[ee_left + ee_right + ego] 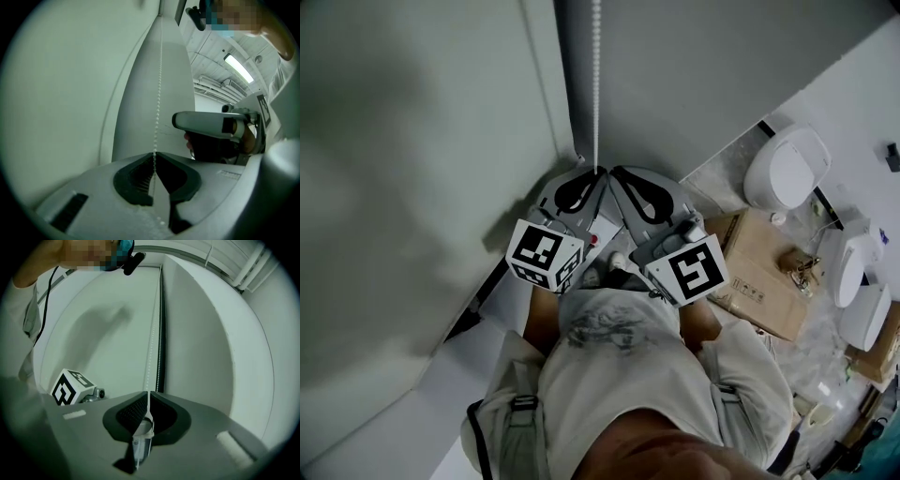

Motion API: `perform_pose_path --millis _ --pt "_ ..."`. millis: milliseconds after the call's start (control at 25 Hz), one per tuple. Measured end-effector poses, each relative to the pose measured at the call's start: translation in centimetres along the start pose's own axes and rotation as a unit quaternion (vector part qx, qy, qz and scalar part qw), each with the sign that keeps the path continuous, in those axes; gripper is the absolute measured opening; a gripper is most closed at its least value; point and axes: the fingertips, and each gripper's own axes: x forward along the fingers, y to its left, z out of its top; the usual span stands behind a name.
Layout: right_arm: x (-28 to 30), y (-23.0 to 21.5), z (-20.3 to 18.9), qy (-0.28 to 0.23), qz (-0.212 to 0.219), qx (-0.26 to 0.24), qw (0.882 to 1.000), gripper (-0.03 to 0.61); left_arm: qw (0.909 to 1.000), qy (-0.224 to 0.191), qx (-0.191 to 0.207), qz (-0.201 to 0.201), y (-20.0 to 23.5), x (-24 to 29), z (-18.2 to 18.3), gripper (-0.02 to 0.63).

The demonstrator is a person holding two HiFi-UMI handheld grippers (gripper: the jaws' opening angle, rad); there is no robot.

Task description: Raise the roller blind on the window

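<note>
The grey roller blind (694, 84) hangs down beside a pale wall (412, 141). Its white bead chain (596, 84) drops straight to where both grippers meet. My left gripper (592, 176) is shut on the chain, and in the left gripper view the beads (158, 93) run down into the closed pads of the left gripper (154, 155). My right gripper (617, 174) sits right beside it. In the right gripper view the right gripper (147, 393) is shut on the chain, with a clear plastic end piece (142, 436) behind the pads.
Cardboard boxes (761, 272) lie on the floor to the right, next to white ceramic fixtures (787, 169). The person's torso (619, 375) fills the lower middle of the head view. A wall corner closes in on the left.
</note>
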Motion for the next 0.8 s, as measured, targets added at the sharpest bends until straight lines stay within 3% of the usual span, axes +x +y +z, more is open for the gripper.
perform_pose_path --millis 240,800 --pt "0.8 0.6 2.2 -0.015 0.034 0.007 0.999 0.046 1.0000 0.002 -0.002 -0.001 -0.6 -0.7 -0.2 0.021" --pt "1.9 2.1 6.4 -0.028 0.076 -0.032 0.996 0.065 1.0000 0.003 -0.003 0.007 -1.0 -2.1 -1.1 0.023"
